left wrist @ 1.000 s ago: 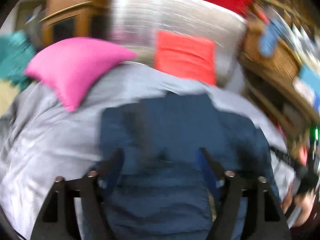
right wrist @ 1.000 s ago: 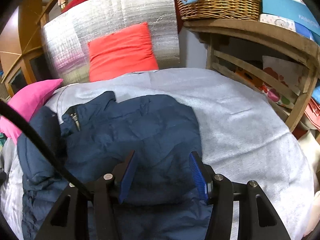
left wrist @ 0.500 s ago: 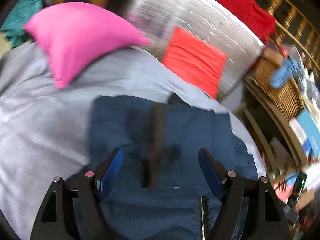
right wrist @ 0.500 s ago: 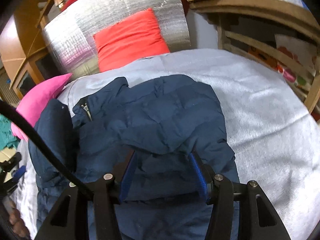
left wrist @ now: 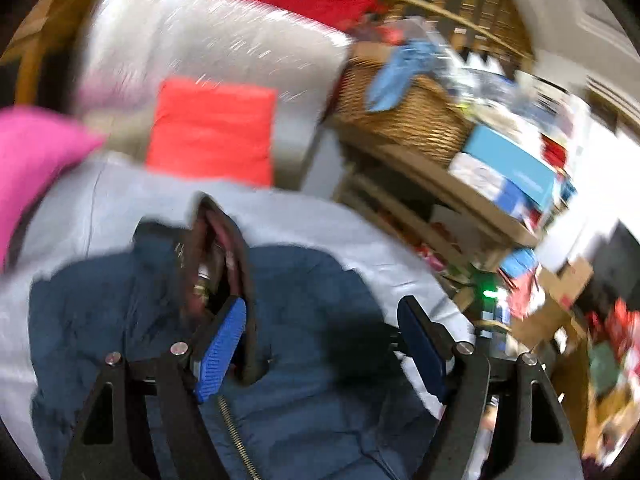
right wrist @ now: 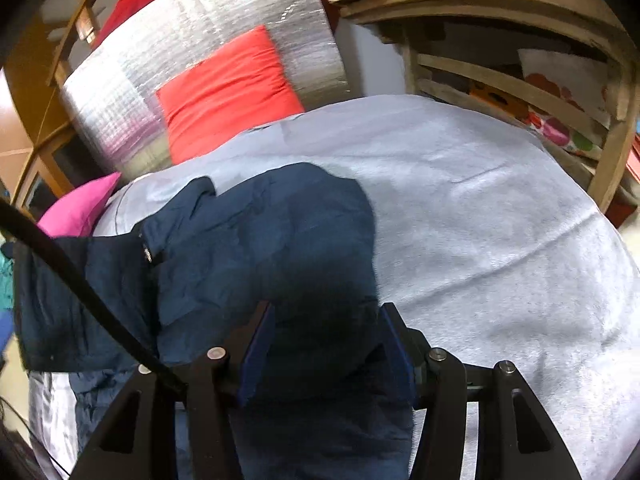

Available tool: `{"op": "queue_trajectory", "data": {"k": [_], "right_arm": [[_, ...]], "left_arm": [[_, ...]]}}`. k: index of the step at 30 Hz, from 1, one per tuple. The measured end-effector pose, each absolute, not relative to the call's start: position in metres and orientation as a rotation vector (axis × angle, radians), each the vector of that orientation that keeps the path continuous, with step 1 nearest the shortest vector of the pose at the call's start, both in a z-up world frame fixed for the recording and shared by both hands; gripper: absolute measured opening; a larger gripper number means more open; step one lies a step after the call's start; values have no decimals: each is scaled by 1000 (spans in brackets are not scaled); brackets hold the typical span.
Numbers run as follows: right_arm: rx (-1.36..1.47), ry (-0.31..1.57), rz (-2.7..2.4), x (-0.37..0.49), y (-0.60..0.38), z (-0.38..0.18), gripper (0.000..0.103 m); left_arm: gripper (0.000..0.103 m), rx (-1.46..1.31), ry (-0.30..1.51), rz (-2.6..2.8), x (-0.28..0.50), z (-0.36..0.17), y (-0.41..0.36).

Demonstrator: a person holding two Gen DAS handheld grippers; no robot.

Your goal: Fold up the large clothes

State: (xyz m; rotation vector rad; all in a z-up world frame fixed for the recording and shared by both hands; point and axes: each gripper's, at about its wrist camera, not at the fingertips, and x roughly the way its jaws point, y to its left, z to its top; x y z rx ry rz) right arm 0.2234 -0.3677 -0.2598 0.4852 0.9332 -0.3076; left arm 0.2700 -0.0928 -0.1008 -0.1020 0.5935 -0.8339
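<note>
A navy padded jacket (left wrist: 312, 304) lies on a grey bedspread (left wrist: 100, 192). In the left wrist view its dark collar opening (left wrist: 216, 248) and brass zipper (left wrist: 236, 436) show, and my left gripper (left wrist: 320, 344) hangs open just above the jacket, its left blue pad next to the collar. In the right wrist view the jacket (right wrist: 256, 248) lies bunched, one part folded over to the left. My right gripper (right wrist: 326, 348) is open, low over the jacket's near part, with fabric between the jaws. The bedspread (right wrist: 480, 208) lies bare to the right.
A red cushion (right wrist: 228, 88) leans on a silver quilted headboard (right wrist: 208, 24) at the back; a pink pillow (right wrist: 80, 208) lies back left. A wooden shelf (right wrist: 520, 92) with a wicker basket (left wrist: 408, 116) and boxes flanks the bed's right side. A black cable (right wrist: 80, 292) crosses left.
The left gripper has swung right and moved over the collar and zipper. The right gripper has dropped closer to the jacket, whose fabric now bulges up between its jaws.
</note>
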Motion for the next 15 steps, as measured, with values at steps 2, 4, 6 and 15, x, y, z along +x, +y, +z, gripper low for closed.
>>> {"op": "queue_trajectory", "data": {"k": [2,4,6,15], "right_arm": [[500,928,-310,220,-372,-258,58],[513,921,-299,217,-374,-256,58],[540,919,-268,217,-375,-255,58],[836,936,-41,231,-375,-277,58]], "left_arm": [[79,-90,546,-806,264,-90,-84],[81,-96,536,-730,269,-90,-69],[81,-106,581,-597,291,-100,-51],[81,-79,993,-46,369,-195,37]]}}
